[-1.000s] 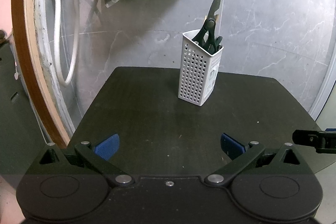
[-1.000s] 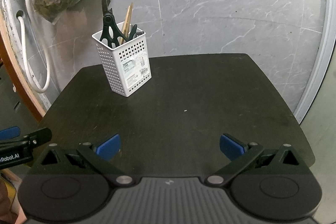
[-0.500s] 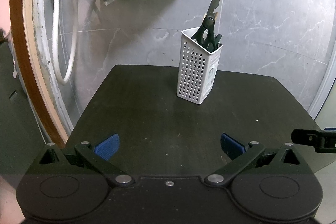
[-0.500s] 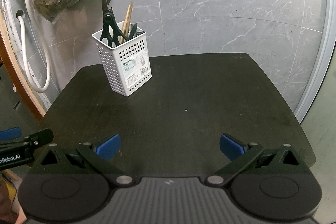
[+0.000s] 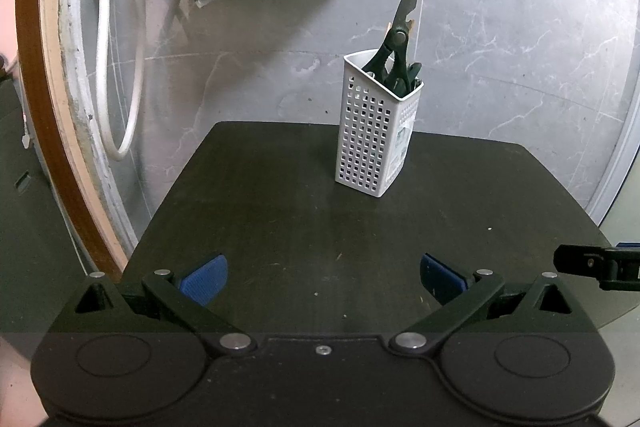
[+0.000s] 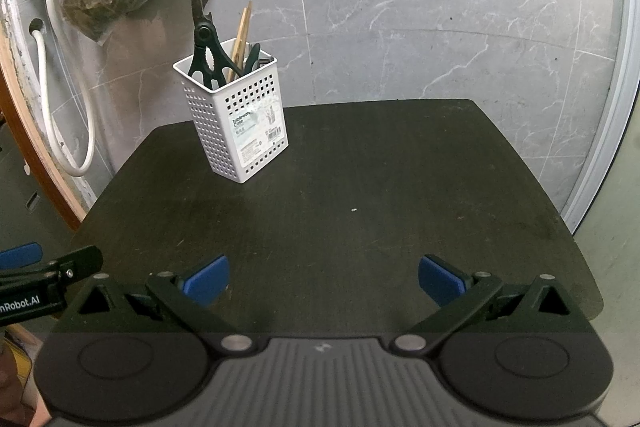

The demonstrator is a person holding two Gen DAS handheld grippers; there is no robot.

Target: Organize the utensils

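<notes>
**Utensils gathered; both grippers empty**

Left wrist view: our left gripper [image 5: 323,277] has its jaws apart; the white holder [image 5: 376,139] stands at one o'clock, scissors [image 5: 398,45] inside.

Right wrist view: our right gripper [image 6: 324,277], jaws apart; chopsticks [image 6: 241,37] inside at eleven o'clock. The table [image 6: 380,207] shows nothing loose; the task appears done.

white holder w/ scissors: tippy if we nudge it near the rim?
Probably. The holder is tall on a narrow base, and the scissors stand well above its rim, so weight likely sits high. Its thin perforated plastic suggests it is light; a low push may slide it.
</notes>
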